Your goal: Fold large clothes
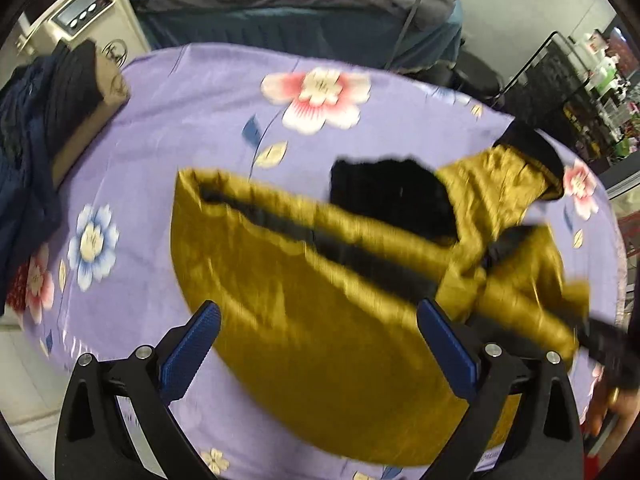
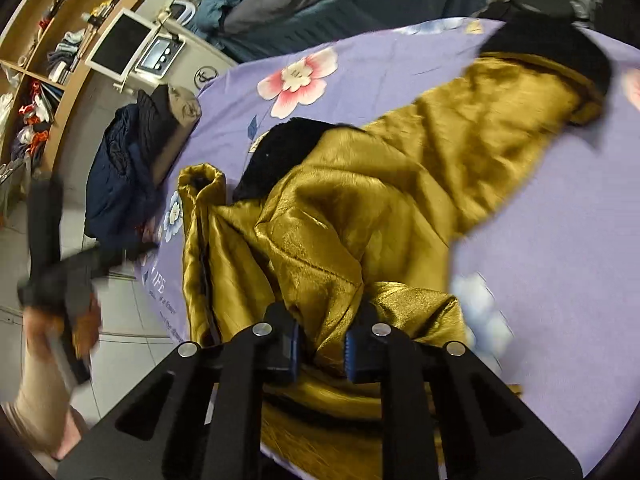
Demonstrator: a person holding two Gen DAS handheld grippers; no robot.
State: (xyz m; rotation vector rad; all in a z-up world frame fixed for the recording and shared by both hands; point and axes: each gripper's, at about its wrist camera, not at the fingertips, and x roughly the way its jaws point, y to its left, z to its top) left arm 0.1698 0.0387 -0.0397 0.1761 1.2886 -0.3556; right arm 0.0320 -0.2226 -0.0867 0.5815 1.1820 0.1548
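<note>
Right gripper (image 2: 320,350): jaws narrowed onto a raised fold of the jacket (image 2: 360,200), blue pads (image 2: 294,346) pressed into the gold fabric at the near edge of the table (image 2: 560,220). Left gripper (image 1: 320,344): jaws spread wide, nothing between them, poised above the jacket's broad gold panel near the same edge; pads (image 1: 192,344) apart from the cloth as far as could be told through the blur.

Jacket: shiny gold, spread across the middle of the table and reaching from the near edge toward the far right corner. Black lining (image 1: 392,196) exposed at the collar, beyond the left gripper. One sleeve stretched toward the far right, ended in a black cuff (image 1: 532,148). Dark strip along the open front, running diagonally across the garment. Bunched and creased just ahead of the right gripper, flatter under the left one.

Table covered by a lilac sheet (image 1: 192,120) printed with pink and blue flowers. At the left edge, a pile of dark clothes (image 1: 28,152), touching a brown box (image 1: 92,124). Past the far edge, a bed (image 1: 300,4) with grey and teal covers. In the right wrist view, off the left edge, a blurred hand (image 2: 60,320) around the left gripper's handle, over tiled floor.
</note>
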